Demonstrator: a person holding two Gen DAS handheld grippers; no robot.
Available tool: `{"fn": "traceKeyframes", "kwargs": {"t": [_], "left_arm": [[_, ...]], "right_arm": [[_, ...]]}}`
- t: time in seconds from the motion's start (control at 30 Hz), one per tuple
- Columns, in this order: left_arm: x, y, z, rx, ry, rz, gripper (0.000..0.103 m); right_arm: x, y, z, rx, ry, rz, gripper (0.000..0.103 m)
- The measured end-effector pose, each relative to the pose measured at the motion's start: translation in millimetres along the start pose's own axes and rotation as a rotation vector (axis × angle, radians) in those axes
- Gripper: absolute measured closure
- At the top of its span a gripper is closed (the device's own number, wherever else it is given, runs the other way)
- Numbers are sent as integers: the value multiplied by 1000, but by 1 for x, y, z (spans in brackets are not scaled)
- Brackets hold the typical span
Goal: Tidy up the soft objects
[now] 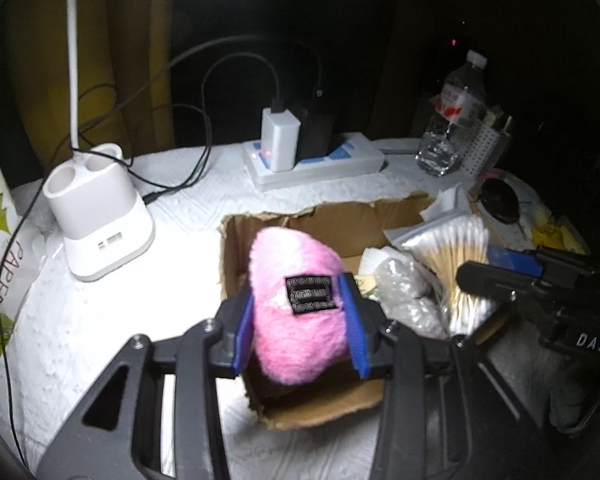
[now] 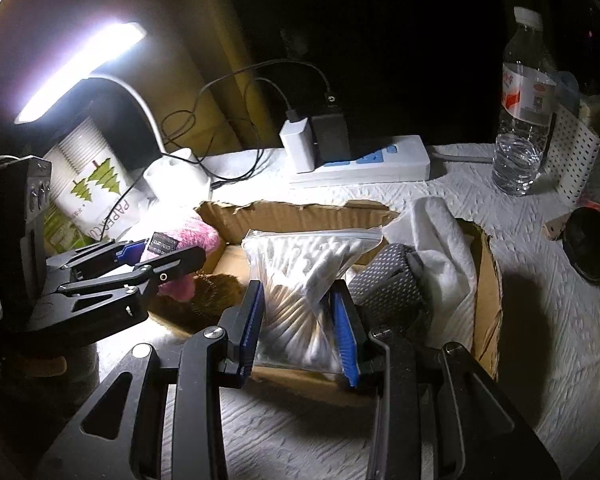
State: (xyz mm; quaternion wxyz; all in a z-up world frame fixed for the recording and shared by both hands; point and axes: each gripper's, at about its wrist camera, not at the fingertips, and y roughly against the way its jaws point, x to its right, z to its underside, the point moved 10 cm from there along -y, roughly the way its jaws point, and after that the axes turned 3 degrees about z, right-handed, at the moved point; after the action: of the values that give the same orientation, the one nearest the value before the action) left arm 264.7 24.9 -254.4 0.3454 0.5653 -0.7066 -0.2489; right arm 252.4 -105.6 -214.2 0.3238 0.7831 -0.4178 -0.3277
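My left gripper (image 1: 300, 324) is shut on a pink fluffy soft toy (image 1: 296, 292) with a black label, held over the left end of an open cardboard box (image 1: 324, 408). It also shows in the right wrist view (image 2: 152, 256) with the pink toy (image 2: 188, 236). My right gripper (image 2: 298, 328) is shut on a clear zip bag of cotton swabs (image 2: 304, 276) over the box (image 2: 488, 280). The bag also shows in the left wrist view (image 1: 456, 248). A white tissue (image 2: 440, 236), a grey patterned pouch (image 2: 388, 280) and a brown furry thing (image 2: 216, 292) lie in the box.
A white lamp base (image 1: 100, 216) stands at the left, its lit head (image 2: 80, 72) above. A power strip with chargers (image 1: 312, 156) and cables sit behind the box. A water bottle (image 2: 524, 112), a perforated white holder (image 2: 572, 160), a black round lid (image 2: 592, 244) and a paper pack (image 2: 92, 184) stand around.
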Motion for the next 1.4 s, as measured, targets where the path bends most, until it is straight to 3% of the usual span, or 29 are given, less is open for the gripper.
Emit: {"fn": "traceKeyframes", "kwargs": {"t": [0.17,0.37,0.87,1.07,1.4], "left_arm": [[-1,-12,1,-32,4,-9,58],[2,-9,-3,-17,6,12,33],[-11,20,-4,25,42,-16,32],[-15,29,-2,39,49,-22,32],[-12,51,1,72,48,-27,32]], "right_arm": [[3,-8,-5,0,-9,-5,67],[-2,-15,-10,-2,-6,-18,67],[-22,-30,-16,-13,-7,-64,66],[-22,-27,-16,-12,-11,-47,59],[-24,-7,-12,13,2,-13,59]]}}
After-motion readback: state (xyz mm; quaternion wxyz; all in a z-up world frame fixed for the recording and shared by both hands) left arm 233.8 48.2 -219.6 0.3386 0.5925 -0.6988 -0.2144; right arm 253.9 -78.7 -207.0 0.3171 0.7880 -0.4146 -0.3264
